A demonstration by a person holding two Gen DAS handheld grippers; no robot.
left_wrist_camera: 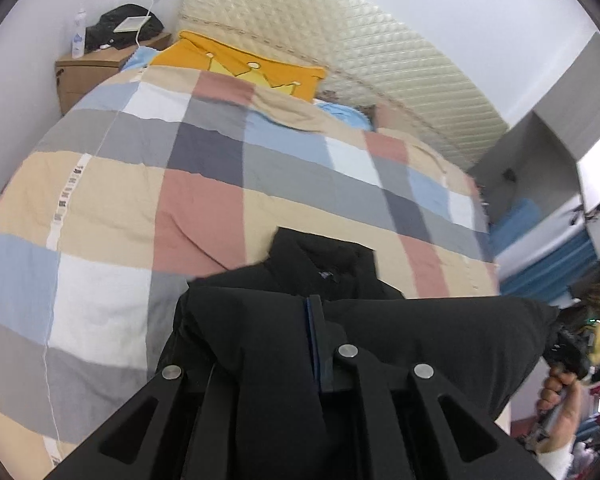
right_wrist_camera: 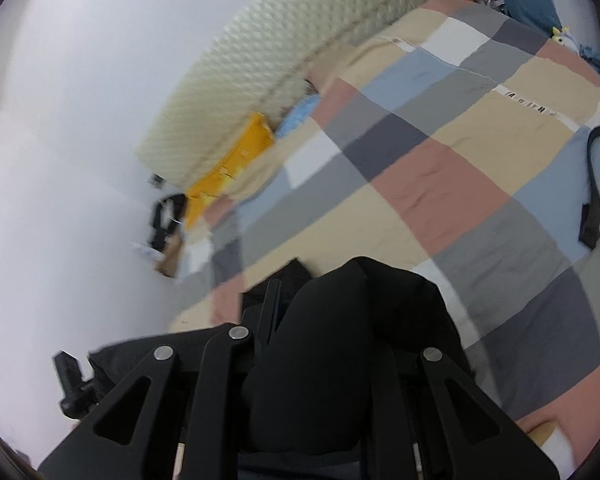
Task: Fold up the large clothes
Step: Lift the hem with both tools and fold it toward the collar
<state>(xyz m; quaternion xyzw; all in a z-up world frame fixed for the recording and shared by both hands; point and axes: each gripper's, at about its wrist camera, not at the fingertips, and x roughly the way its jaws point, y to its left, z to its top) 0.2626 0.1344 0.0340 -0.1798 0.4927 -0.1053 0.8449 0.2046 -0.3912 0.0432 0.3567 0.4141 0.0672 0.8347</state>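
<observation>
both claws, left claw (left_wrist_camera: 316, 344) & right claw (right_wrist_camera: 300, 320), clamp the black coat (left_wrist_camera: 380, 344). checked bed (left_wrist_camera: 180, 184) wide open beyond. black strap (right_wrist_camera: 594, 184) lies far right, near bed edge.

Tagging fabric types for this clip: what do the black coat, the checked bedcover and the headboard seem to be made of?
Black coat: matte, puffy fabric, probably padded synthetic; it bulges in soft rolls.
Checked bedcover: matte woven cloth, likely cotton; fine wrinkles, no sheen.
Headboard: cream, diamond-quilted upholstery with slight gloss, possibly faux leather; cannot tell for sure.

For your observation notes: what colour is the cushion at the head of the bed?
Orange-yellow with a paler yellow crown; the cushion shows best in the left wrist view.
</observation>
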